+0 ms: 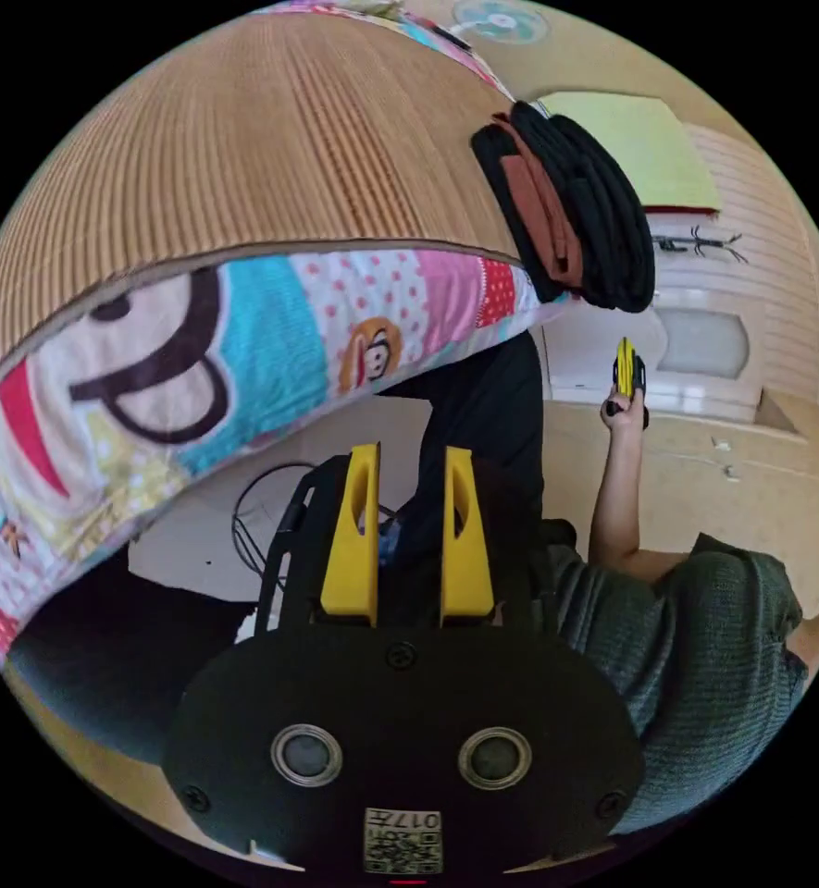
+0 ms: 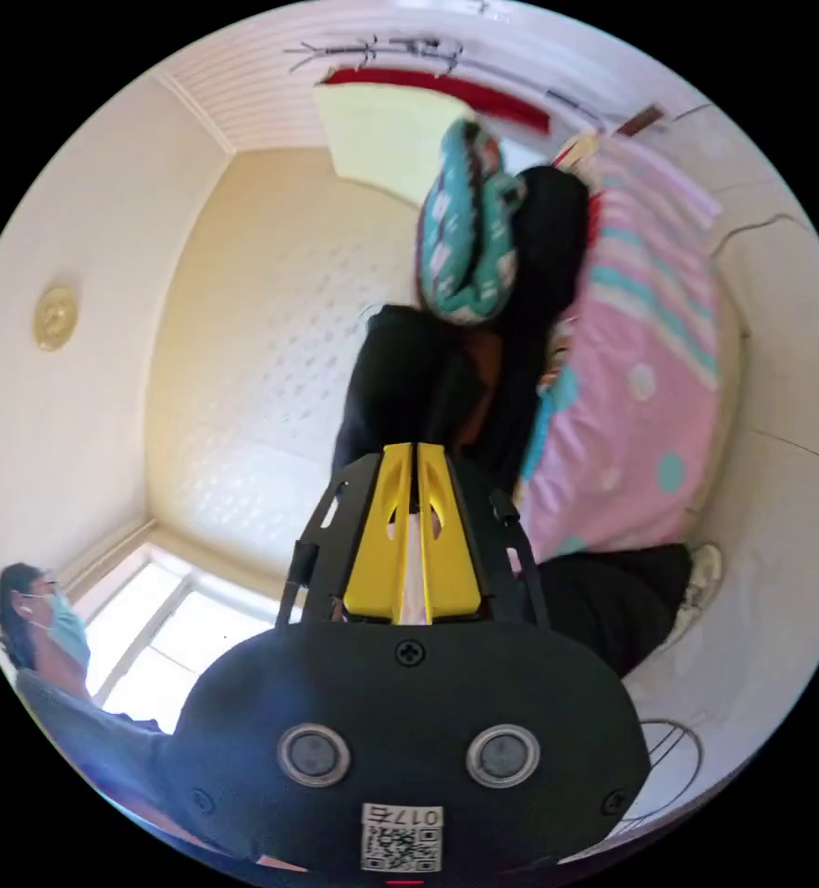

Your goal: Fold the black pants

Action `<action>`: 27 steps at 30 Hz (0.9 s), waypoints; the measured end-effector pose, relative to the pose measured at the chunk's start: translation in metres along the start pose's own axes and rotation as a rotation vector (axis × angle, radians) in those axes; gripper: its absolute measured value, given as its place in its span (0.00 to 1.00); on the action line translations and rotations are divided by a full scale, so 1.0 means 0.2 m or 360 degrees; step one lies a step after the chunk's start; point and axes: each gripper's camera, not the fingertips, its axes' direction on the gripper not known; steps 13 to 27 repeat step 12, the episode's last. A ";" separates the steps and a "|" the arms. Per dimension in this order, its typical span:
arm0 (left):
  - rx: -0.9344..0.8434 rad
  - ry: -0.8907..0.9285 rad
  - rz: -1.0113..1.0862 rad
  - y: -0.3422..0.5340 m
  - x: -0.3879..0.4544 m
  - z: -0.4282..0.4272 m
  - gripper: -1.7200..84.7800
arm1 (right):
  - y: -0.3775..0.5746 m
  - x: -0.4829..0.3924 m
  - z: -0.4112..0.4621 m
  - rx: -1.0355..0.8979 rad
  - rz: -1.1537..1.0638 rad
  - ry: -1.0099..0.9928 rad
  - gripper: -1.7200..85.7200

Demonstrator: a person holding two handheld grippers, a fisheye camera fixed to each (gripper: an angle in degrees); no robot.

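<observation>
- While the left gripper (image 1: 411, 495) holds its jaws parted with nothing between them, black cloth hangs just beyond; whether this is the black pants (image 1: 488, 416) cannot be told for certain.
- Right gripper (image 2: 415, 504): jaws closed, tips at dark cloth; a grip on it cannot be confirmed.
- A pile of black garments (image 1: 580, 208) sits at the edge of a bed's woven mat (image 1: 242, 148).
- A person's hand (image 1: 624, 407) holds the other gripper up beside the bed.
</observation>
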 end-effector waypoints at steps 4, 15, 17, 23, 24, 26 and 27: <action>0.0596 0.0043 -0.0405 0.41 -0.44 -0.52 0.12 | 0.19 -0.23 0.16 0.0048 -0.0272 0.0068 0.03; 0.1315 -0.0359 -0.0854 0.72 -1.05 -1.56 0.16 | 0.33 -0.79 1.00 -0.0641 -0.0631 -0.0326 0.02; 0.1315 -0.0359 -0.0854 0.72 -1.05 -1.56 0.16 | 0.33 -0.79 1.00 -0.0641 -0.0631 -0.0326 0.02; 0.1315 -0.0359 -0.0854 0.72 -1.05 -1.56 0.16 | 0.33 -0.79 1.00 -0.0641 -0.0631 -0.0326 0.02; 0.1315 -0.0359 -0.0854 0.72 -1.05 -1.56 0.16 | 0.33 -0.79 1.00 -0.0641 -0.0631 -0.0326 0.02; 0.1315 -0.0359 -0.0854 0.72 -1.05 -1.56 0.16 | 0.33 -0.79 1.00 -0.0641 -0.0631 -0.0326 0.02; 0.1315 -0.0359 -0.0854 0.72 -1.05 -1.56 0.16 | 0.33 -0.79 1.00 -0.0641 -0.0631 -0.0326 0.02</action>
